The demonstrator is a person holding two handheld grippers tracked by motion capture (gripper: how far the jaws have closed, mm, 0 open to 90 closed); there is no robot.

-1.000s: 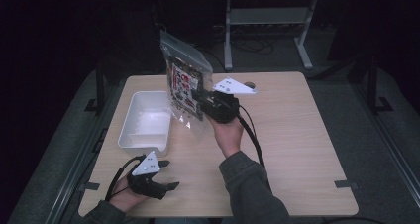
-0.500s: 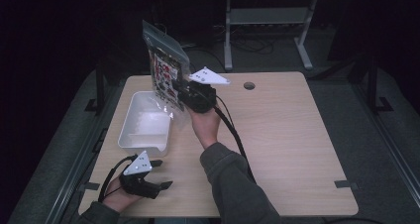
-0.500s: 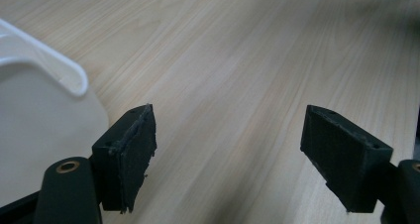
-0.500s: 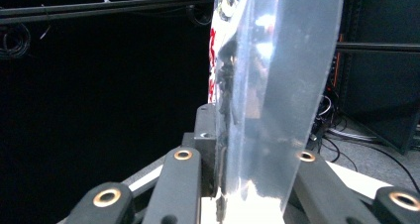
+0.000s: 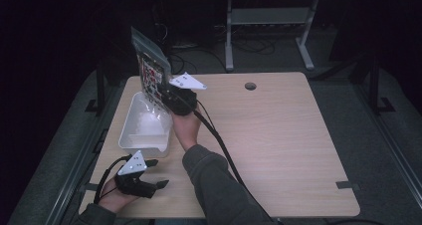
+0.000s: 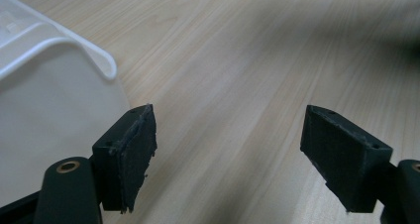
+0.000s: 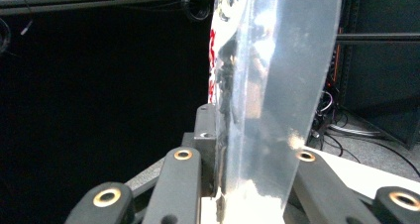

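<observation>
A white plastic bin (image 5: pixel 144 128), rectangular with a rolled rim and smooth walls, sits near the left edge of the pale wood-grain surface (image 5: pixel 278 135); something white lies in its bottom, too blurred to make out. The right hand-held gripper (image 5: pixel 166 93) is clamped on a clear glossy bag (image 5: pixel 149 68), holding it upright over the bin's far end, near the far left corner of the surface. The bag is flat and crinkly, with a printed red, white and black card inside; in the right gripper view its film (image 7: pixel 267 100) stands edge-on between the jaws. The left hand-held gripper (image 5: pixel 157 172) rests at the near left corner, just beside the bin's near wall (image 6: pixel 54 125), its matt black jaws well apart with bare wood between them. A round cable hole (image 5: pixel 250 86) marks the far edge. A black cable (image 5: pixel 219 140) trails across the sleeve.
</observation>
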